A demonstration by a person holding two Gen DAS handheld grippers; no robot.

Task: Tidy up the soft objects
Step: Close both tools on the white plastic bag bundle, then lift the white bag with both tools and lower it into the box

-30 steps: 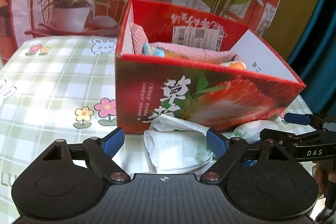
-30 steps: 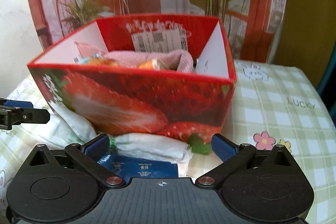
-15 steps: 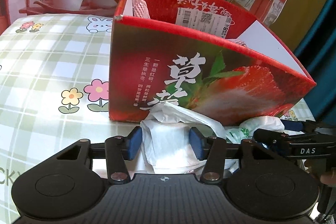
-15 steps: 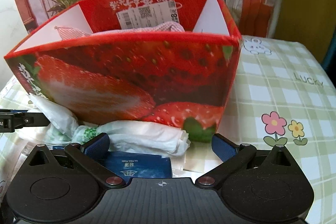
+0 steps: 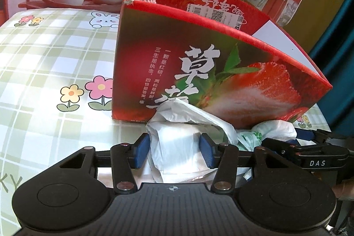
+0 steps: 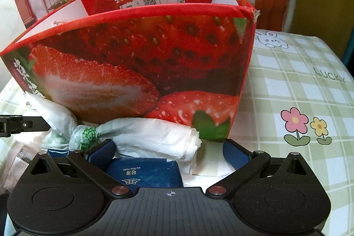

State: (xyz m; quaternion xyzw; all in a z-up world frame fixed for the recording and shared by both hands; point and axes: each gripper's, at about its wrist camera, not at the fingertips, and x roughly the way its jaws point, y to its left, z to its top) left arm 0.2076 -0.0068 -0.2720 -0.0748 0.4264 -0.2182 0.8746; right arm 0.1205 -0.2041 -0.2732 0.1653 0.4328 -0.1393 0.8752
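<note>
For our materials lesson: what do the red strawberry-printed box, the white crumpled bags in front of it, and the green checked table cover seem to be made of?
Red strawberry-printed box: probably cardboard with a glossy print; stiff flat walls, white inside, a frayed corner.
White crumpled bags: likely thin plastic film; translucent, creased, knotted.
Green checked table cover: possibly wipe-clean plastic or oilcloth; smooth with a bright sheen, though fabric cannot be ruled out.
</note>
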